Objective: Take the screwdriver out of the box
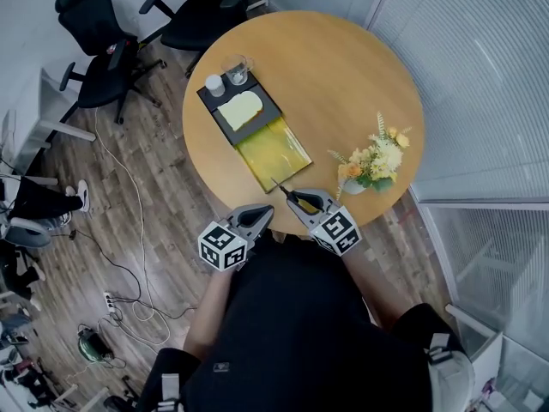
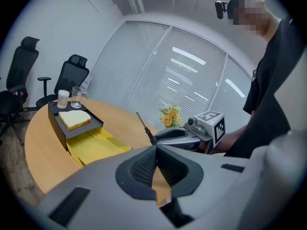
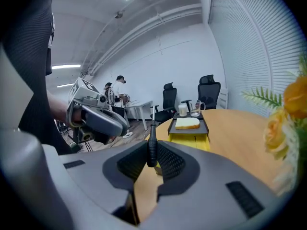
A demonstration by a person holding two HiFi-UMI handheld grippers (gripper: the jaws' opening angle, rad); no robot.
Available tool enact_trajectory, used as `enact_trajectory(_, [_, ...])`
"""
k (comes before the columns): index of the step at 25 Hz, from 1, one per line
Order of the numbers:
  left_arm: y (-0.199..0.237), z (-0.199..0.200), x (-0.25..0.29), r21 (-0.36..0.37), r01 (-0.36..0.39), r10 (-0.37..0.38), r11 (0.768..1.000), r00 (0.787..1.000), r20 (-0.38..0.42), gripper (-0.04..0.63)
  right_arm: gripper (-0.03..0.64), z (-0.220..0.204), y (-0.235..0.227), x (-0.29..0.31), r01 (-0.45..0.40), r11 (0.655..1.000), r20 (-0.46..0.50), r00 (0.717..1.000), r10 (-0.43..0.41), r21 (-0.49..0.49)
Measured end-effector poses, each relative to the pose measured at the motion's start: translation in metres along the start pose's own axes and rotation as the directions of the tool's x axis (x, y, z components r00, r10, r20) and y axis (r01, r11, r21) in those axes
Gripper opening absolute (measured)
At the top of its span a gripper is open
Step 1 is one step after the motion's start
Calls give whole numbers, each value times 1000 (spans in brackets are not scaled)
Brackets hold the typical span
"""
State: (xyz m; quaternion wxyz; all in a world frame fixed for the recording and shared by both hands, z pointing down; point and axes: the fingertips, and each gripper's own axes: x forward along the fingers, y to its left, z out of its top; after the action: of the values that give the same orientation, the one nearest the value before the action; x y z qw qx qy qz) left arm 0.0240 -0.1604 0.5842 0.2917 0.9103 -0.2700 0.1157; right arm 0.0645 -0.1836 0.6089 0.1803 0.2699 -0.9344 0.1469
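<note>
near edge of the table (image 1: 326,84): the right gripper (image 1: 296,198) has its jaws clamped on the black handle of the screwdriver (image 3: 152,147). the shaft sticks out past the jaw tips and points toward the box (image 1: 220,120). the tool is in the air over the near edge, clear of the box and not touching the table. the left gripper (image 2: 156,150) hangs just beside it, off the table's near-left edge. its pads are together at the tips with nothing between them. further in, the box sits toward the left edge. its yellow flap (image 1: 273,151) lies open on the near side and is bare. a pale slab (image 1: 240,108) lies in the black tray behind the flap. at the box's far end stand a cup (image 1: 214,83) and a glass (image 1: 237,69). flowers (image 1: 373,161) stand at the right edge, near the right gripper but apart from it. judgement: the extraction step looks done, since the screwdriver is out and held firmly. the next move probably calls for a bare spot near the table edge and a low, level set-down. the tip should stay away from the flowers and the left gripper.
</note>
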Motion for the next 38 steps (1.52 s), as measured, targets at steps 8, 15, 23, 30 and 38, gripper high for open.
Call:
enact_trajectory(8, [-14,-6,-3,2,-43,43,999,999,14,6,61,-9,5,-16,-20,1000,37,999,21,-23])
enact_trajectory(15, [-20,-6,-3,19,-65,65,998,998,13,6,61,-12,6,-21,-48,998,75,996,50,-28])
enact_trajectory(23, [-22,-7,-9,16,-83,83,996,996,18,6,61,-6,12,-22,-74,997,107,991,76,-17])
enact_trajectory(30, [-22,-7,-12,15,-80,80,997,996,26,6,61,-8,13,-22,-62,998,92,994,63,-22])
enact_trajectory(38, [-20,-9,-13,14,-76,75,997,997,25,6,61,-10,14,-21,-57,998,81,995,58,-23])
